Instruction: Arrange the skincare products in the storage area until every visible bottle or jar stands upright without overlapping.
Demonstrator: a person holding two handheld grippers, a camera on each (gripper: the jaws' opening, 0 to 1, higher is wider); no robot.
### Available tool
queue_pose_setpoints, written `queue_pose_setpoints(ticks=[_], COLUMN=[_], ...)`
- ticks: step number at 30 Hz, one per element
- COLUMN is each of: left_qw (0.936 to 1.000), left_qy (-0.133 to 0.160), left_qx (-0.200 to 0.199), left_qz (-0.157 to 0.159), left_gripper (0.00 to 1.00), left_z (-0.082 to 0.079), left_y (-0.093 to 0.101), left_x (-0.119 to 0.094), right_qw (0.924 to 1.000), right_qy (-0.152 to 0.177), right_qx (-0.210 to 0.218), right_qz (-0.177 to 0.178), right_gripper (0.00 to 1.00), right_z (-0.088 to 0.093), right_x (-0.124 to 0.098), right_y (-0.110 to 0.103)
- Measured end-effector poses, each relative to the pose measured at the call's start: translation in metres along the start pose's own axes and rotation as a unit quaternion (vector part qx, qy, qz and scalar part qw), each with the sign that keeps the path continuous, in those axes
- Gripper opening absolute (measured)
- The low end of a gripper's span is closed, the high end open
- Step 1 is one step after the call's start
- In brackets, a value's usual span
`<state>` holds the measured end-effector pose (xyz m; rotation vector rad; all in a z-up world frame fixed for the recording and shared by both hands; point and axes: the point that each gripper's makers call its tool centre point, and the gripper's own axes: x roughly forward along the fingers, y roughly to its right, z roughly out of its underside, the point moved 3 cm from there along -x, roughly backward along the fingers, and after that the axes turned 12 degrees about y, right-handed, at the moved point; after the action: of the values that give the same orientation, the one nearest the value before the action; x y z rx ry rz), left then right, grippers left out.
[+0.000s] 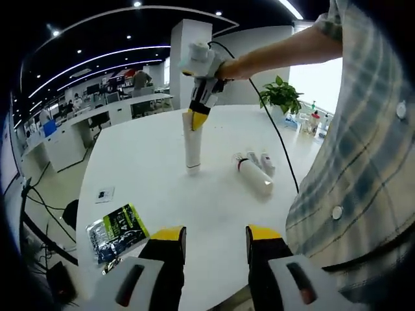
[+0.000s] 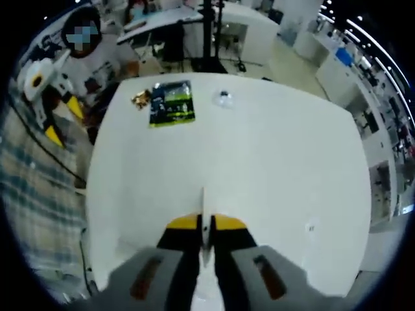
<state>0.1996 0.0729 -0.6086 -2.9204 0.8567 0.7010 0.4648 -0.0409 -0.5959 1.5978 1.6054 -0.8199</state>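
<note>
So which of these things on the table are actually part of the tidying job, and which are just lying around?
Part of the job:
- tall white tube, held upright by the right gripper
- white bottles lying on their sides

Just lying about:
- green-and-black packet
- potted plant
- small clear object

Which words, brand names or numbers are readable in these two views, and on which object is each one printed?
No text can be read with certainty.
Green and black packet: large light characters, perhaps "A1", too blurred to confirm; also blurred in the right gripper view.
White tube held upright by the right claw: no print legible.
Lying bottles: labels too small.
Small card: mark unreadable.
</note>
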Motion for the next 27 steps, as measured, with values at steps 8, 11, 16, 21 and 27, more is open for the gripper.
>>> queue_pose_setpoints(ticks=[8,11,16,21,27], left_qw=[1.0000,1.0000,1.0000,1.0000,1.0000], left_qy=[0.000,0.000,0.001,0.000,-0.002], left_qx=[0.000,-0.001,-0.003,-0.001,-0.002], left_qz=[-0.002,-0.003,-0.003,-0.002,-0.004], left_gripper=[0.38,0.38,0.38,0.38,0.38], left_z=[-0.001,0.000,0.000,-0.001,-0.001], left_y=[-0.002,-0.003,-0.002,-0.002,-0.002], left_x=[0.002,0.002,0.003,0.004,0.003], right_qw=[1.0000,1.0000,0.9998,0.9997,0.9993], right_qy=[-0.004,-0.003,-0.003,-0.006,-0.012], right_qx=[0.001,0.005,0.010,0.018,0.030], right_qz=[0.007,0.008,0.016,0.018,0.021], right_gripper=[0.04,0.04,0.04,0.04,0.04], right_z=[0.002,0.003,0.002,0.003,0.007], right_x=[-0.001,-0.003,-0.007,-0.009,-0.010], right_y=[0.008,0.012,0.023,0.033,0.043])
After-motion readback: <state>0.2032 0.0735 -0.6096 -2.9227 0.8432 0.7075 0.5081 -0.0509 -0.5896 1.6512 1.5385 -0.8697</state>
